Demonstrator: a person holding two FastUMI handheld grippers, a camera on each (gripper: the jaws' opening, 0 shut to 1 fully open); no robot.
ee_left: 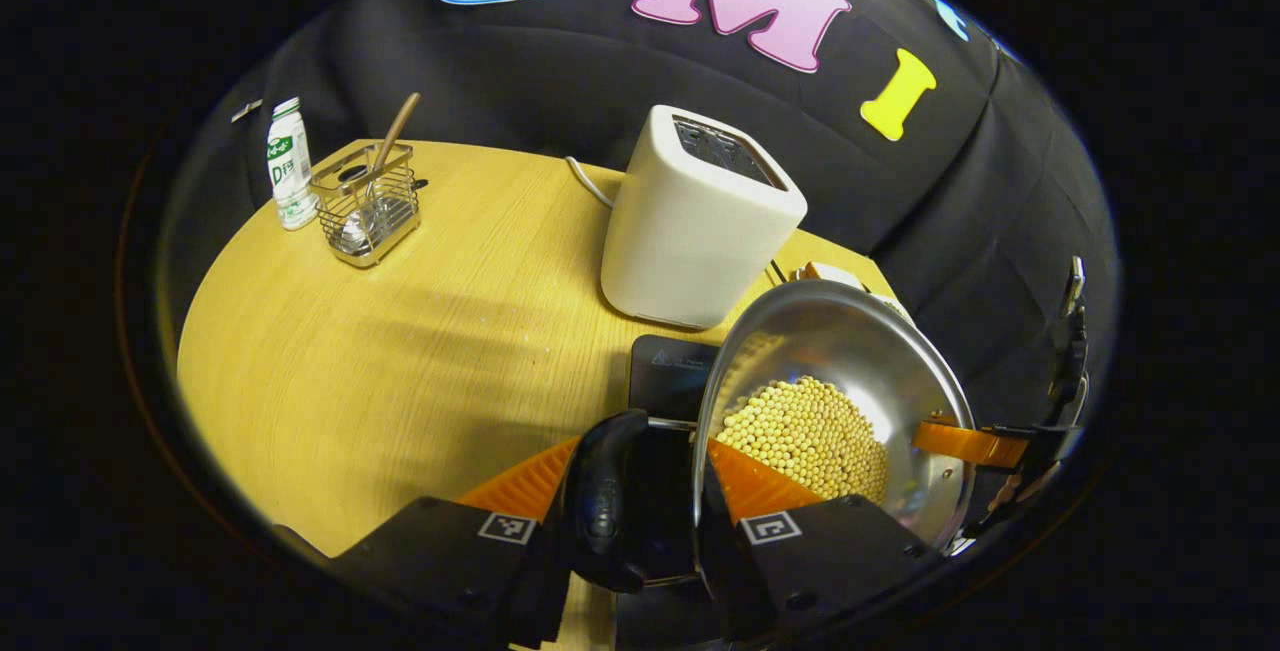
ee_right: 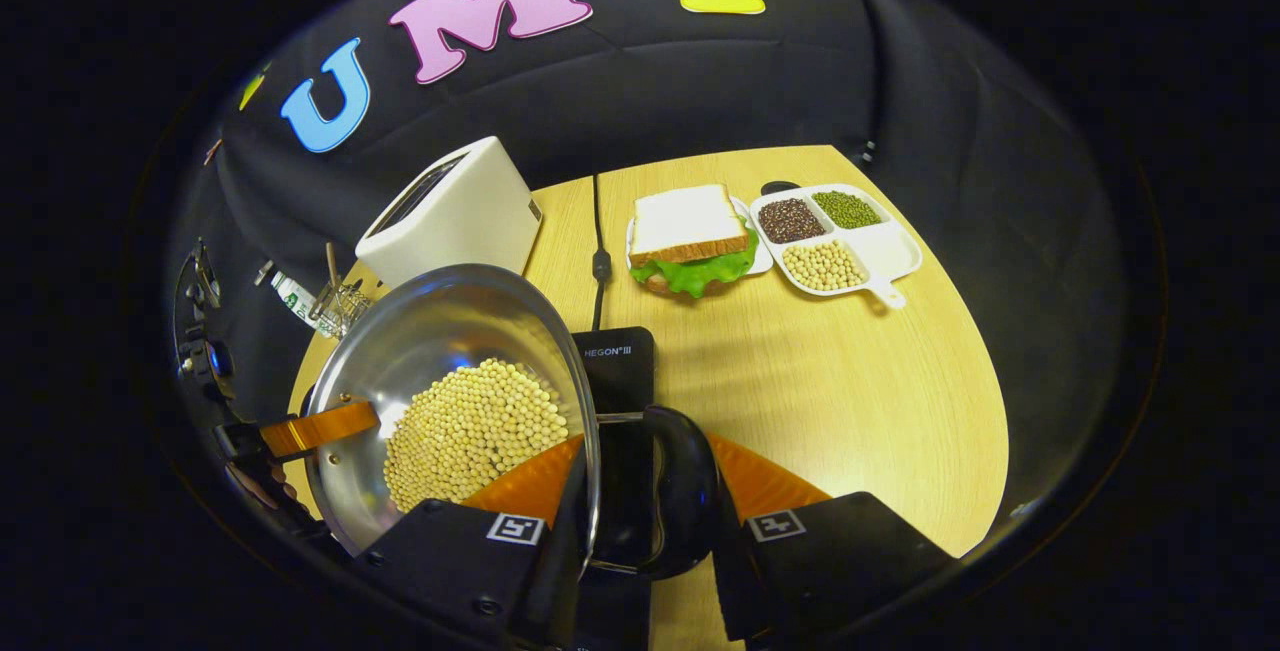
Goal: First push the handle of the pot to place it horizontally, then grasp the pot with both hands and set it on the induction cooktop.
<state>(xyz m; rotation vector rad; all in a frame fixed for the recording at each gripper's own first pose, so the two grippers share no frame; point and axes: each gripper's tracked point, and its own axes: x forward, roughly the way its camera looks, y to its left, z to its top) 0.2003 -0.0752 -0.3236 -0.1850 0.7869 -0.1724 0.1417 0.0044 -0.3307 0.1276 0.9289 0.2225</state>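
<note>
Left gripper (ee_left: pixel 640 521) clamped on pot (ee_left: pixel 850 351) handle (ee_left: pixel 605 491); right gripper (ee_right: pixel 640 521) likewise on the opposite handle (ee_right: pixel 680 486). Pot, beans inside, held over cooktop (ee_right: pixel 615 366); toaster (ee_left: pixel 695 221) at twelve o'clock.

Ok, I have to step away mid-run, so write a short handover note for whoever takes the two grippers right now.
Left gripper: shut on the pot's left handle.
Right gripper: shut on the pot's right handle.
The pot, holding pale beans, is gripped on both sides and looks lifted above the table, beside and partly over the black cooktop. The toaster stands just behind.
Done: handles grasped with both grippers, pot raised.
Left: centre the pot over the cooktop, lower it level, open both grippers.
</note>
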